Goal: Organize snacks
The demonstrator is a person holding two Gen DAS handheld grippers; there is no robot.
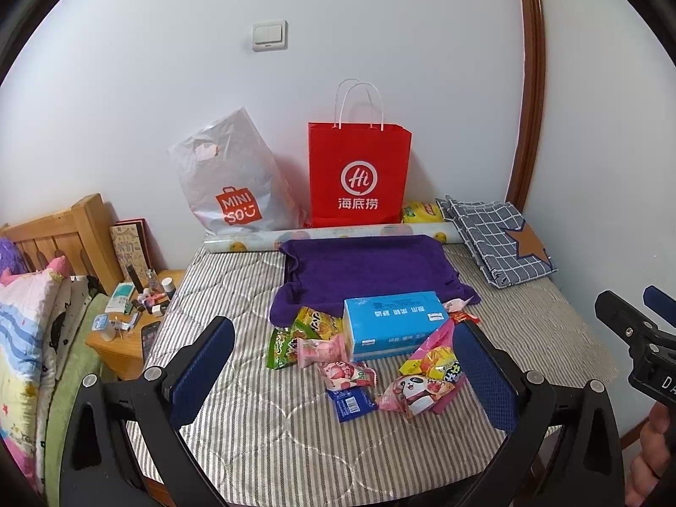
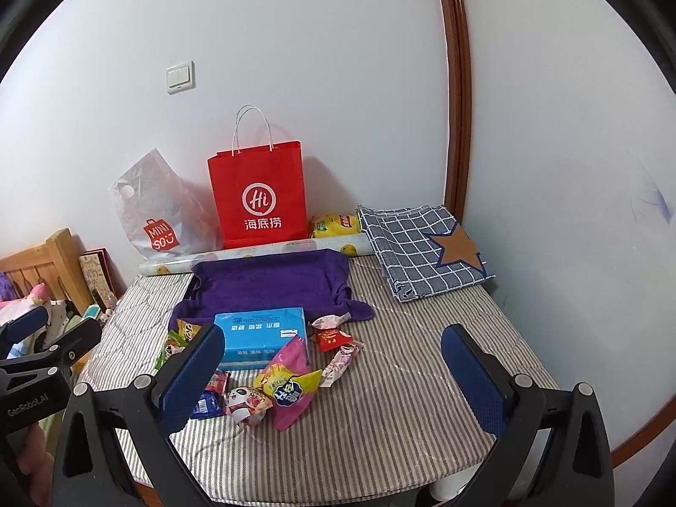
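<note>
Both grippers hang above the near edge of a striped mattress [image 1: 236, 295], each with its jaws spread wide and nothing between them. The left gripper [image 1: 344, 374] fills the bottom of the left wrist view, its blue pads [image 1: 203, 372] framing a loose heap of snacks [image 1: 359, 363] in the lower centre. The right gripper [image 2: 333, 380] fills the bottom of the right wrist view, where the same heap sits left of centre, partly behind its left finger. The snacks lie on the mattress around the front and sides of a blue tissue pack [image 1: 395, 323]: green bags [image 1: 295, 336] at its left, pink wrapped sweets [image 1: 344, 374] and a panda packet [image 1: 412, 393] in front, a pink bag [image 2: 291, 380] with yellow packets at its lower right, and a red packet [image 2: 331, 338] just right of it. The pack's far edge rests on a purple towel [image 1: 363, 266]. Behind the towel lies a patterned roll [image 1: 329, 238], then a red paper bag [image 1: 359, 177] and a grey plastic bag [image 1: 232, 177] standing against the wall. A checked cloth [image 2: 422, 249] lies folded at the right.
</note>
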